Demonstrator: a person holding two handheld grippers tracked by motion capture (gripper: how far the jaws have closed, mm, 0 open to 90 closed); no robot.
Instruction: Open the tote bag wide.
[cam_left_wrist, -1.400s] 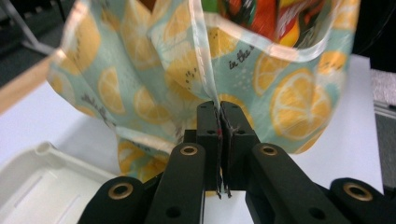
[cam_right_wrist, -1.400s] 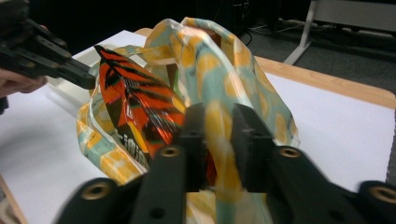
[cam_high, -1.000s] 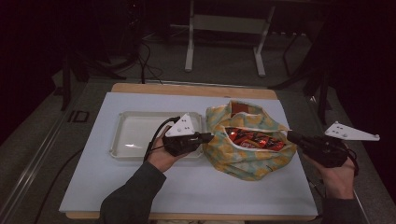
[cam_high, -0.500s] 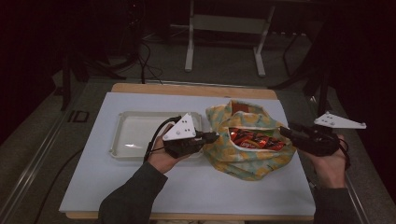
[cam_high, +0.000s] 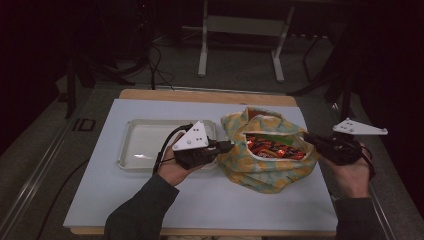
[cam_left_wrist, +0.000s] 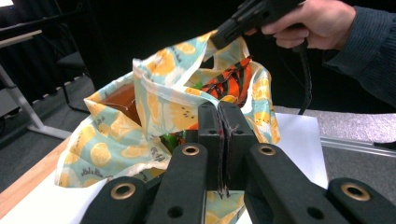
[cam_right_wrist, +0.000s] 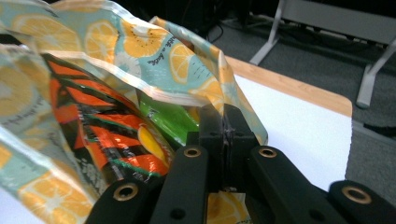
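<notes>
This looked like a lab or recording studio rather than a home. Beyond the left gripper (cam_high: 227, 146) stood a dark room with black-draped surroundings, the metal legs of a stand (cam_high: 240, 45) on grey carpet, and cables (cam_high: 155, 62) trailing across the floor. Under both grippers lay a white board (cam_high: 200, 195) set on a wooden tabletop (cam_high: 200, 94), with a metal rail (cam_high: 40, 175) running alongside, left of the left gripper.

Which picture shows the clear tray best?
The high view: the whole clear tray lies on the white board, left of the orange-print bag, partly behind the left tool. The two gripper views look at the bag and snack packets instead.
</notes>
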